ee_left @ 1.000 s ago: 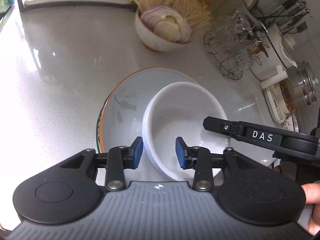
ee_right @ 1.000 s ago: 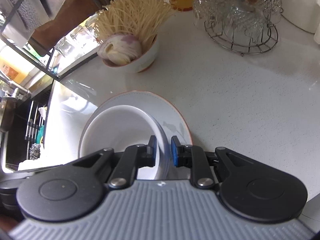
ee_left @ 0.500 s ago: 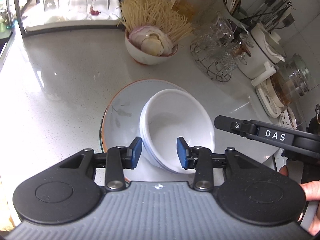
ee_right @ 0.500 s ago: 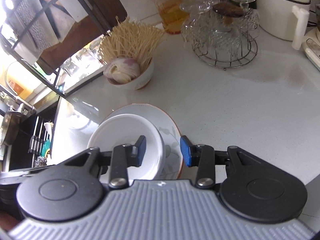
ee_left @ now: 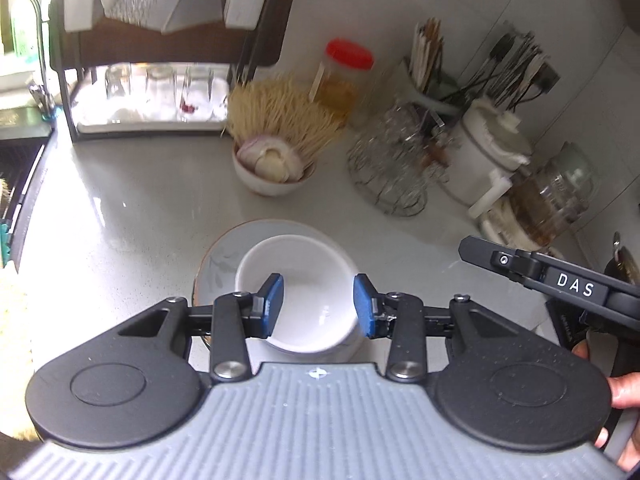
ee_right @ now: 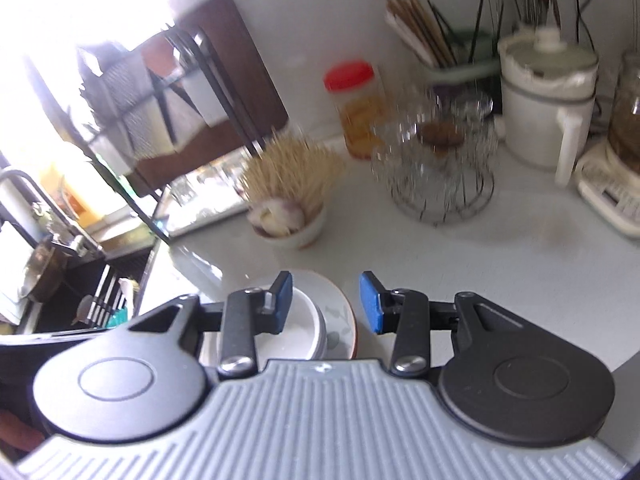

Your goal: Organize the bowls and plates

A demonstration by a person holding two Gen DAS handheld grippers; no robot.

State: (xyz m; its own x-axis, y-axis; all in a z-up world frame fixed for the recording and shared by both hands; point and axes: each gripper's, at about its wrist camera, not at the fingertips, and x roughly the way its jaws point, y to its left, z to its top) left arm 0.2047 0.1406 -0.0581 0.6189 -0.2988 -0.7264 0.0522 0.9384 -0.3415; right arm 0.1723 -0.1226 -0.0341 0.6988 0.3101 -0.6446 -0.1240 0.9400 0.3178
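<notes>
Grippers left [ee_left: 319,305] and right [ee_right: 327,303] wide apart, empty, above bowl [ee_left: 298,292].

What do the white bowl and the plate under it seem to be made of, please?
White bowl: probably glazed ceramic, judging by its glossy, opaque, even white surface. Plate: likely glazed ceramic too, pale and shiny with a printed leaf motif and a brownish rim. Melamine cannot be ruled out.
</notes>
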